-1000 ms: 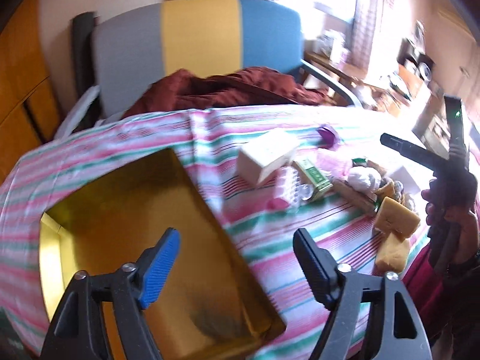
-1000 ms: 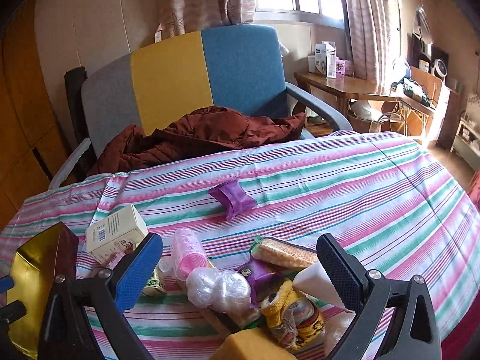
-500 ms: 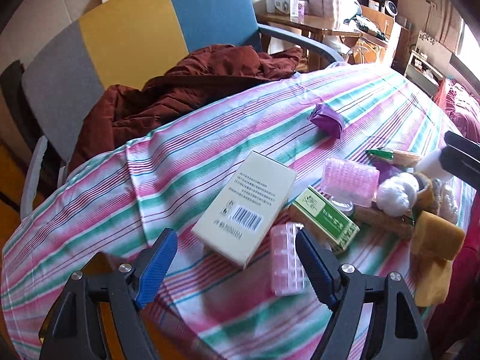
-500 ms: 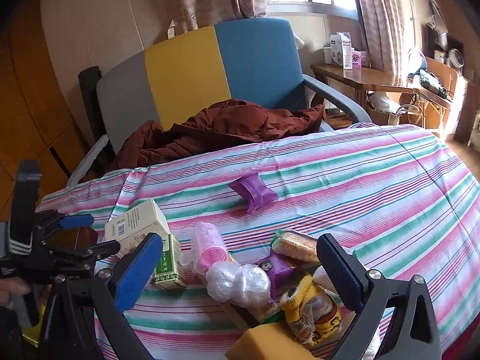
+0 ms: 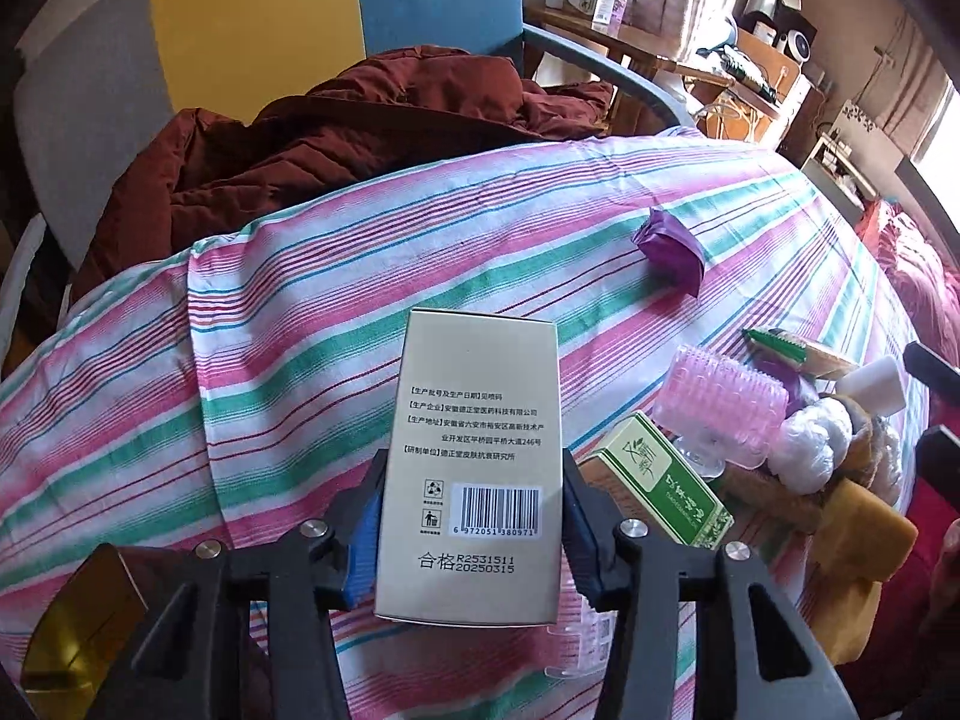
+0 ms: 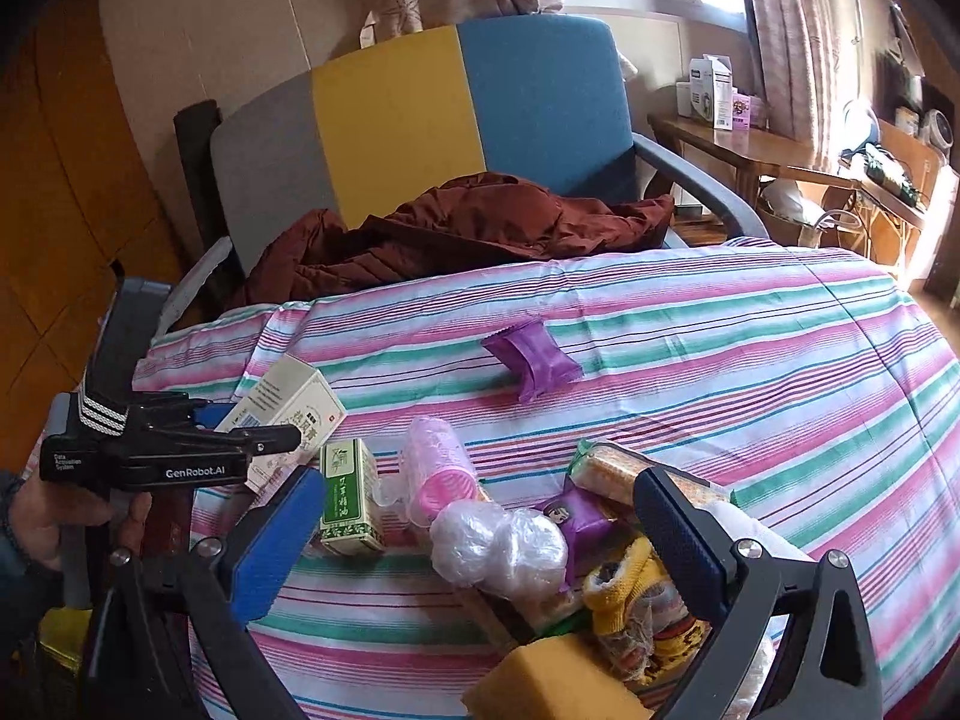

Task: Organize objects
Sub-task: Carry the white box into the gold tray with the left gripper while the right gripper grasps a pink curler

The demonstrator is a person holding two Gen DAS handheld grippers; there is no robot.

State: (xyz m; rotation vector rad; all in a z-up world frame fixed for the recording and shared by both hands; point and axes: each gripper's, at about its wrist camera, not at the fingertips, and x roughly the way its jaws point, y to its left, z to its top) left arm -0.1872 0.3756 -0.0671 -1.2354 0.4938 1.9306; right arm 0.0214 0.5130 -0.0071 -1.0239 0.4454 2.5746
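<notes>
My left gripper [image 5: 474, 528] is shut on a cream box with a barcode [image 5: 474, 450], with one pad on each long side. The right wrist view shows the same box [image 6: 282, 405] held low over the striped tablecloth [image 6: 720, 360]. A corner of the gold tray [image 5: 78, 618] shows at the lower left. My right gripper [image 6: 477, 483] is open above a pile of small items: a green box [image 6: 348, 492], a pink ribbed roller [image 6: 438, 474], clear-wrapped balls [image 6: 498, 546] and a yellow sponge [image 6: 540, 684].
A purple pouch [image 6: 534, 357] lies alone further back on the cloth. A clear pink case [image 5: 576, 630] pokes out under the held box. Behind the table stands a grey, yellow and blue chair [image 6: 396, 120] with a maroon jacket [image 6: 468, 228] on it.
My left gripper swung from over the gold tray to the cream box and shut on it. The right gripper stayed open over the pile.
</notes>
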